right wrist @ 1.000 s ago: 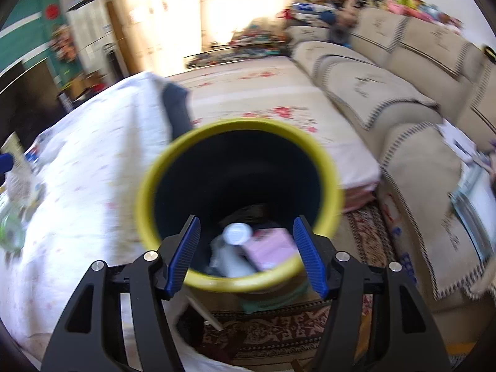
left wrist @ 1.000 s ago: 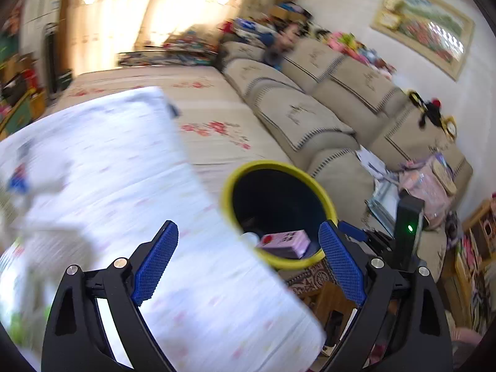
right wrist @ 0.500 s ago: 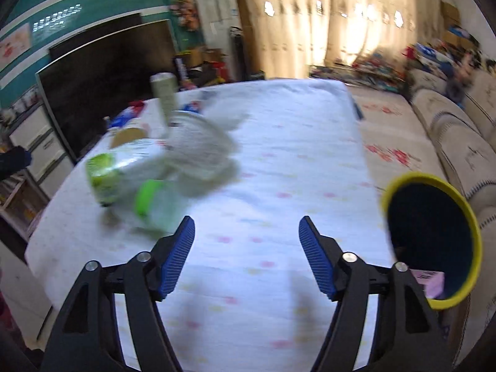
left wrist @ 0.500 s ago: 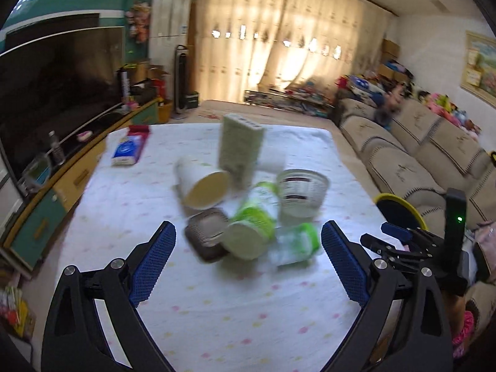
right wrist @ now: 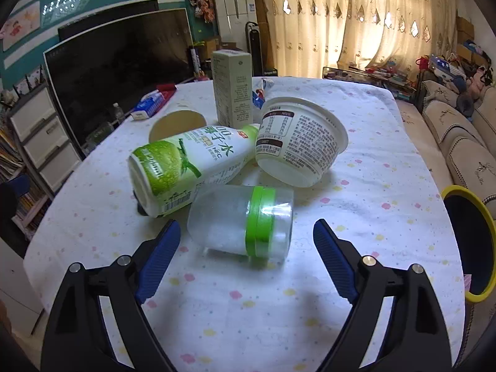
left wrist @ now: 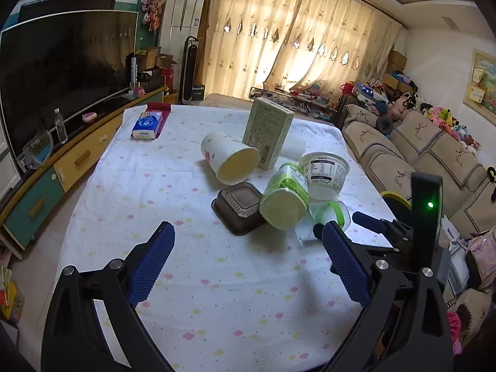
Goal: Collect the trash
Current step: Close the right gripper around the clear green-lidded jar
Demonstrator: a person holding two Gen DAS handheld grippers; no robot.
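Note:
Trash lies in a heap on the white dotted tablecloth [left wrist: 217, 294]. There is a clear jar with a green band [right wrist: 245, 221], a green-and-white bottle on its side [right wrist: 189, 167], a white tub [right wrist: 297, 142], a tipped paper cup [left wrist: 229, 161], a dark plastic tray [left wrist: 238, 206] and an upright pale green carton [left wrist: 268, 131]. My right gripper [right wrist: 246, 248] is open and empty, with the jar just beyond and between its fingers. My left gripper [left wrist: 248, 257] is open and empty, short of the heap. The yellow-rimmed bin [right wrist: 471, 241] stands off the table's right edge.
A blue tissue pack [left wrist: 145, 124] lies at the table's far left. A sofa [left wrist: 418, 155] runs along the right, behind the bin. A TV [left wrist: 62, 71] on a low cabinet stands to the left. My right gripper also shows in the left wrist view [left wrist: 387, 226].
Both grippers have swung from over the bin back to the table and moved closer to the heap. The right one now has the clear jar between its open fingers.

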